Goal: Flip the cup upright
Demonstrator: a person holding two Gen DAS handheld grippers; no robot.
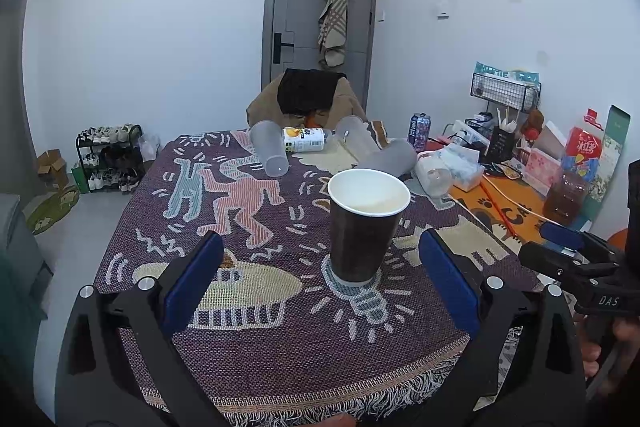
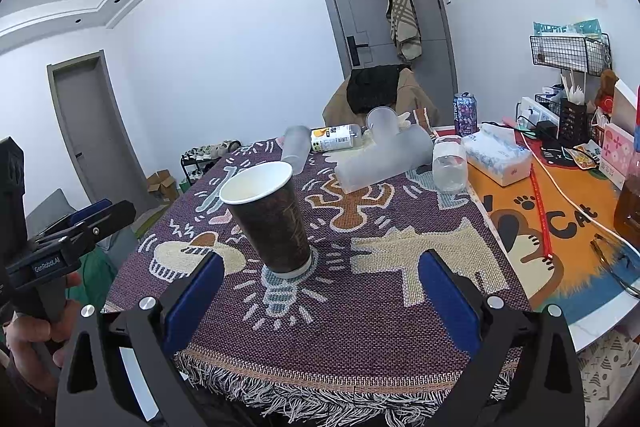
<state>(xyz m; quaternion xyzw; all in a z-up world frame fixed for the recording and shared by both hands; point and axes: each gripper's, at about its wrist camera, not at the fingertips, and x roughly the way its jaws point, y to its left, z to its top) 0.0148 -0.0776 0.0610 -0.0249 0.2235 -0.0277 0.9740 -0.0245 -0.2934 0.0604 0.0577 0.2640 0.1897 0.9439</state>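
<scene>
Even, bright light; fisheye-warped edges

Dark brown paper cup (image 1: 364, 227) with white interior, purple woven tablecloth (image 1: 280, 339) with pink, blue and cream cartoon figures, orange cat-print mat (image 2: 560, 219), blue-padded black left gripper (image 1: 320, 283), purple drinks can (image 2: 465, 113)
</scene>
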